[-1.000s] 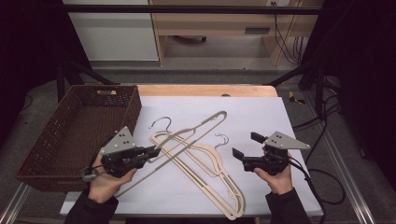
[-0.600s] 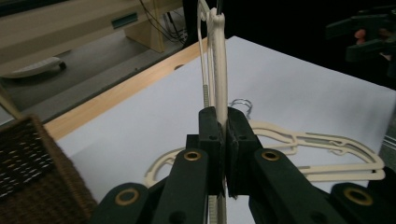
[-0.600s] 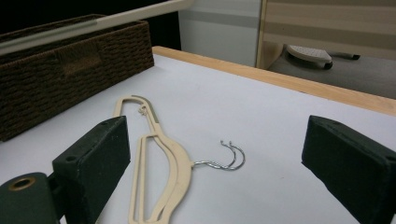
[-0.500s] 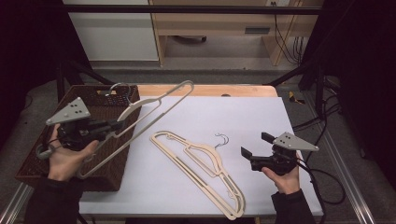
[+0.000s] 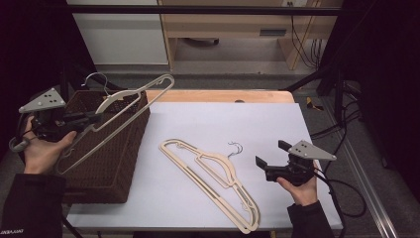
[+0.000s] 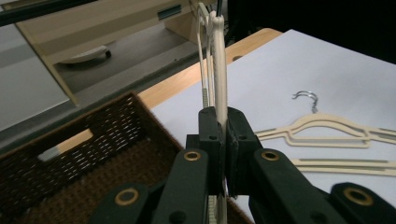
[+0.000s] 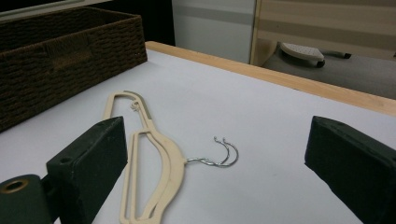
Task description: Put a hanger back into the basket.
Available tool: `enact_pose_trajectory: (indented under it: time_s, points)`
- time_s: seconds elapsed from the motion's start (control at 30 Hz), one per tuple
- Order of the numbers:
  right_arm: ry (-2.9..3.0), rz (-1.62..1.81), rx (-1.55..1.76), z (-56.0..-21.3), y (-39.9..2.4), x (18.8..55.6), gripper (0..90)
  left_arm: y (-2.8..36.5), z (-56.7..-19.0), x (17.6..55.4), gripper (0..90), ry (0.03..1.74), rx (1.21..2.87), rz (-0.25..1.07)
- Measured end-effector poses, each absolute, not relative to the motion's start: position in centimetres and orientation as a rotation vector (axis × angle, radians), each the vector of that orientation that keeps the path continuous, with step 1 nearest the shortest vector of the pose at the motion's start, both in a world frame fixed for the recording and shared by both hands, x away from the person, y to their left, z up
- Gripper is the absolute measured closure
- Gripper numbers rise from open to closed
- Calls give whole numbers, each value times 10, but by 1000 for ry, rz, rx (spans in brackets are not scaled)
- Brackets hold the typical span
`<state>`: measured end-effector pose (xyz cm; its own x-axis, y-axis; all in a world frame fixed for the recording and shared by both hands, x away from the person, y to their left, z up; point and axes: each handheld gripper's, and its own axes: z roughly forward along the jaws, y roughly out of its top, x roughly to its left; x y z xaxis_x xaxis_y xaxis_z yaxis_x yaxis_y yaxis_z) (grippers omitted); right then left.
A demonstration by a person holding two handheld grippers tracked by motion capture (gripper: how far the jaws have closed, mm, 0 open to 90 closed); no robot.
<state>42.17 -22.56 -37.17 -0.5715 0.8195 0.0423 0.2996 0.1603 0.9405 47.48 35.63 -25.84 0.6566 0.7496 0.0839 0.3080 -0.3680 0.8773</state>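
L gripper [image 5: 91,118]: we clamp a cream hanger [image 5: 130,101], raised over the wicker basket [image 5: 111,163].
Table [image 5: 277,124]: two stacked cream hangers [image 5: 213,181] lie flat at mid.
R gripper [image 5: 261,166]: we hold it w/ jaws wide apart, nothing gripped, near the stack.

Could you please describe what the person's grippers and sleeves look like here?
Both the left gripper and the right gripper are black, each with two blocky jaws, brass-coloured pivot rivets, and a grey three-cornered plate on top dotted with small holes. A black cable trails from each. The person wears dark sleeves.
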Motion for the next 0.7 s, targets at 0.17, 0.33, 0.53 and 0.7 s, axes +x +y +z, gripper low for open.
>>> enact_pose_trajectory:
  time_s: [0.17, 0.33, 0.53, 0.7]
  points:
    - [1954, 1408, 1066, -372, -225, 422, 61, 375, -267, 485, 865, 860, 1942, 593]
    - [1960, 1408, 1064, -372, -225, 423, 61, 388, -277, 492, 865, 861, 1957, 576]
    - [1961, 1401, 1071, -373, -223, 424, 60, 400, -284, 498, 866, 870, 1976, 562]
    - [1958, 1402, 1073, -374, -224, 424, 60, 417, -289, 501, 865, 903, 1971, 568]
